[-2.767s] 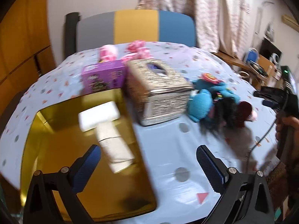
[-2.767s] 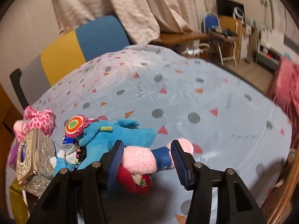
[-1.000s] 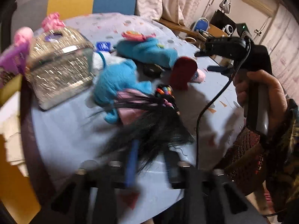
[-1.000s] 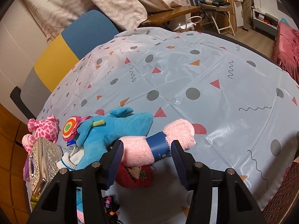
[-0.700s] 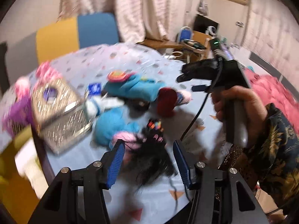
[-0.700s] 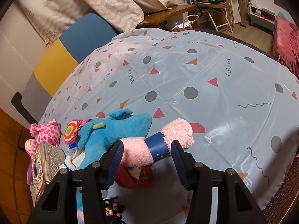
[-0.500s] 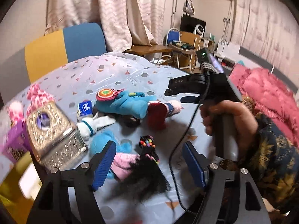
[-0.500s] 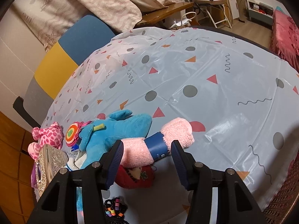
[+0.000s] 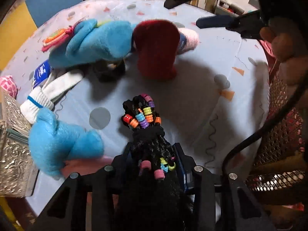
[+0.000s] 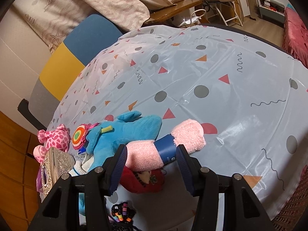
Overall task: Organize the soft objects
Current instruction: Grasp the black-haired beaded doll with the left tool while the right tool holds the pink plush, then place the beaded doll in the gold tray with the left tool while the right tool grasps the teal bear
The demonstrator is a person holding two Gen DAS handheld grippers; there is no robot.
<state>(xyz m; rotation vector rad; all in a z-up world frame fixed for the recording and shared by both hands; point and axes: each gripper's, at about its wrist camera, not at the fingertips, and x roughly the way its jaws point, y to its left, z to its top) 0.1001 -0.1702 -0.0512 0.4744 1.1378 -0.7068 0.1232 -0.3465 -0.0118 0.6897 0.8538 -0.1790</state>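
Observation:
My left gripper is shut on a black hair wig with coloured beads, low over the table. Beyond it lie a red plush, a blue plush toy, a second blue plush and white gloves. My right gripper is open, its jaws either side of a pink rolled towel with a blue band, which rests on the red plush. The blue plush lies to its left. The beaded wig shows at the bottom.
A silver embossed tissue box stands at the left; it also shows in the right wrist view. A pink spotted plush sits behind it. The patterned tablecloth covers the round table. A colour-block chair stands behind.
My left gripper dropped from a high view down onto the black beaded wig and closed on it. The right gripper stayed in place around the pink towel.

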